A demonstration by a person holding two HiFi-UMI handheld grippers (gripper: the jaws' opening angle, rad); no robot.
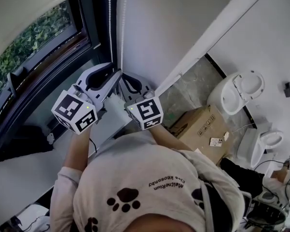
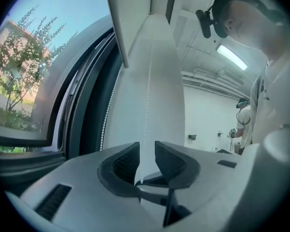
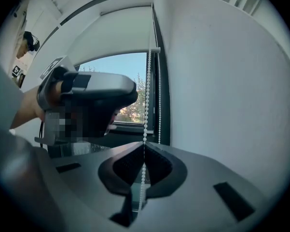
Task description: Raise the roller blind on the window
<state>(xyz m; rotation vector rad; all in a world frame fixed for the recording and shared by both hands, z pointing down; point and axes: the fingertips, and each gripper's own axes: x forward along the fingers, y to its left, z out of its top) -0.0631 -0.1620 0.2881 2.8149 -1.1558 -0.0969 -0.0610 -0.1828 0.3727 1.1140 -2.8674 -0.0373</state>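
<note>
Nearest to us, our right gripper (image 3: 144, 151) was clamped on the bead chain (image 3: 146, 95), jaws together with the beads pinched between the pads. Our left gripper (image 2: 145, 151) sat just beside it on the window side. Its jaws were apart and a strand ran up through the gap, but the pads were not pressing on it.

So one grip alone carried the load. We judged that if the right jaws let go before the left ones closed, the weight of the blind (image 3: 117, 33) could run the chain back. The two strands hung very near each other, so the left jaws could close on the wrong one and pull the blind down instead. A pull off the vertical could also let beads skip through the pads.

Sideways room was tight. The chain hung in the corner between the dark window frame (image 3: 164, 105) and the white wall (image 3: 231, 81), with the wall right beside the right gripper. The free room lay up and down along the chain, and back toward us.

Farther off, the blind covered the upper part of the window. Its bottom edge hung above both grippers, with clear glass showing below it.
</note>
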